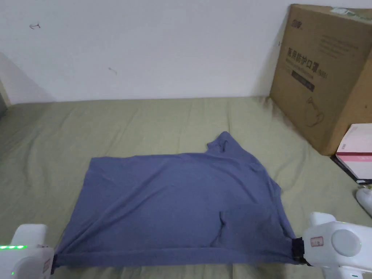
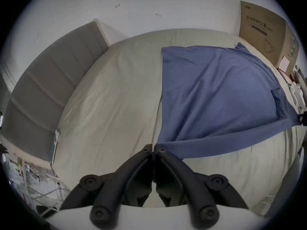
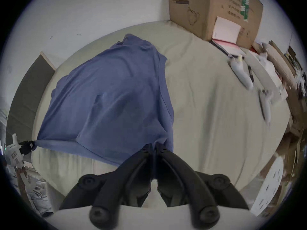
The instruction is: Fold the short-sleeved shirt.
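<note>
The left gripper [image 2: 153, 146] has its jaws pressed together on the near left corner of the blue shirt [image 2: 216, 92], the cloth coming out from between the tips; in the head view this gripper [image 1: 54, 259] sits at the bottom left of the picture, with a green light lit on its white body; the right gripper [image 3: 155, 145] likewise has its jaws closed on the near right corner of the shirt [image 3: 108, 100], and in the head view it [image 1: 296, 250] lies at the bottom right, a white housing behind black tips; between the two grippers the near edge of the shirt [image 1: 174, 203] is pulled into a taut straight band, lifted a little off the bed while the rest drapes back and rests on the sheet; creases run from each pinched corner toward the middle of the cloth; the far part of the shirt ends in a raised bump of fabric toward the wall, and a small pocket or fold shows on the right half; the shirt lies on a pale olive sheet [image 1: 145, 120] that covers the bed up to a white wall [image 1: 145, 47]; a large cardboard box [image 1: 323, 72] stands on the bed at the far right, leaning against the wall, well apart from the shirt; a white and pink box [image 1: 358, 149] lies just beside the cardboard one; a grey padded headboard [image 2: 49, 84] stands at the left end of the bed.
</note>
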A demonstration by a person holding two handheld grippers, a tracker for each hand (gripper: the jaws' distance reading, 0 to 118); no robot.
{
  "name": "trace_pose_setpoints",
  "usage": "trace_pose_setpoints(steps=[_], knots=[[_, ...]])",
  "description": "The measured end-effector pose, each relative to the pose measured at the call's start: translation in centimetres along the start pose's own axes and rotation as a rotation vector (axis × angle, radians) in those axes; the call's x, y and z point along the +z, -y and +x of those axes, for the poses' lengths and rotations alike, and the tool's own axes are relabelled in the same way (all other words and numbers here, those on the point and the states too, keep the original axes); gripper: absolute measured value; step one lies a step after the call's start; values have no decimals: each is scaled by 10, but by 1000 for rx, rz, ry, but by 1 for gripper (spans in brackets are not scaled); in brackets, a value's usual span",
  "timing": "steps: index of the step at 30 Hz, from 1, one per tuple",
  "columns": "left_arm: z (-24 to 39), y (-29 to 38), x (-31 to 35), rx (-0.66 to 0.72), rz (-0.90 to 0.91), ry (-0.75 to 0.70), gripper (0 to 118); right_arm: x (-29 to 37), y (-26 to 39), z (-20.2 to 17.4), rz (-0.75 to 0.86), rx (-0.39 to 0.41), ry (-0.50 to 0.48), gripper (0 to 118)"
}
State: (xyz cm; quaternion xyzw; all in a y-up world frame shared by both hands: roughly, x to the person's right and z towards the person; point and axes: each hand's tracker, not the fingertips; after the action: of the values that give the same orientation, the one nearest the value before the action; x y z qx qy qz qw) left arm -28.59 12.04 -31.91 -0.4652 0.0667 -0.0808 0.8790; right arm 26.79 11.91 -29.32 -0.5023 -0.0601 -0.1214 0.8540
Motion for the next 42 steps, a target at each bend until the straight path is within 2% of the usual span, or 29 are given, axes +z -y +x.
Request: trace_pose_setpoints(steps=[6, 9, 12, 13, 14, 15, 16, 17, 18, 19, 21, 22, 23, 24, 25, 26, 27, 29, 30, 33, 35, 36, 38, 39, 42], knots=[[2, 52, 28, -10, 2, -16, 1, 21, 50, 16, 3, -22, -15, 4], [5, 60, 36, -19, 21, -22, 1, 27, 59, 27, 14, -87, -34, 4], [7, 59, 40, -5, 45, -20, 3, 30, 62, 26, 26, -77, -44, 4], [7, 58, 42, 1, 55, -20, 9, 30, 61, 25, 32, -67, -41, 4], [8, 56, 44, 7, 66, -20, 23, 30, 59, 21, 38, -47, -34, 5], [8, 55, 45, 10, 69, -21, 49, 30, 57, 18, 37, -31, -23, 7], [8, 53, 47, 14, 70, -16, 71, 31, 56, 15, 36, -8, -13, 15], [7, 53, 50, 23, 66, -3, 89, 31, 54, 10, 40, 26, 16, 34], [7, 54, 52, 33, 70, 8, 94, 34, 54, 6, 45, 67, 46, 65], [7, 56, 57, 36, 86, 32, 90, 37, 55, 1, 56, 108, 51, 75], [8, 59, 63, 44, 100, 43, 91, 47, 58, -7, 85, 171, 60, 75], [8, 61, 67, 43, 95, 60, 88, 52, 60, -11, 101, 186, 58, 75], [7, 65, 72, 51, 98, 83, 79, 57, 63, -15, 108, 184, 53, 75], [8, 69, 76, 69, 104, 113, 50, 61, 65, -16, 120, 172, 38, 68], [7, 74, 81, 81, 106, 144, 18, 67, 69, -19, 140, 158, 9, 55], [8, 79, 84, 81, 98, 155, 0, 69, 72, -21, 147, 163, -20, 32], [9, 84, 83, 80, 92, 141, 0, 69, 76, -24, 145, 183, -20, 4], [14, 96, 81, 86, 76, 74, 0, 63, 87, -34, 132, 274, 57, 2], [15, 102, 82, 51, 67, 86, 0, 61, 94, -37, 141, 281, 54, 1], [11, 111, 82, 79, 37, 120, 0, 53, 103, -37, 74, 238, -18, 1], [6, 114, 78, 91, 61, 107, 0, 50, 106, -36, 74, 218, -11, 1], [3, 112, 76, 100, 66, 86, 14, 49, 107, -36, 76, 221, -5, 1], [-4, 104, 70, 105, 53, 63, 59, 46, 105, -33, 63, 227, 10, 1], [-8, 102, 69, 129, 83, 76, 73, 46, 105, -32, 63, 227, 10, 1], [-18, 90, 53, 171, 88, 98, 87, 44, 104, -27, 47, 215, 3, 1]])
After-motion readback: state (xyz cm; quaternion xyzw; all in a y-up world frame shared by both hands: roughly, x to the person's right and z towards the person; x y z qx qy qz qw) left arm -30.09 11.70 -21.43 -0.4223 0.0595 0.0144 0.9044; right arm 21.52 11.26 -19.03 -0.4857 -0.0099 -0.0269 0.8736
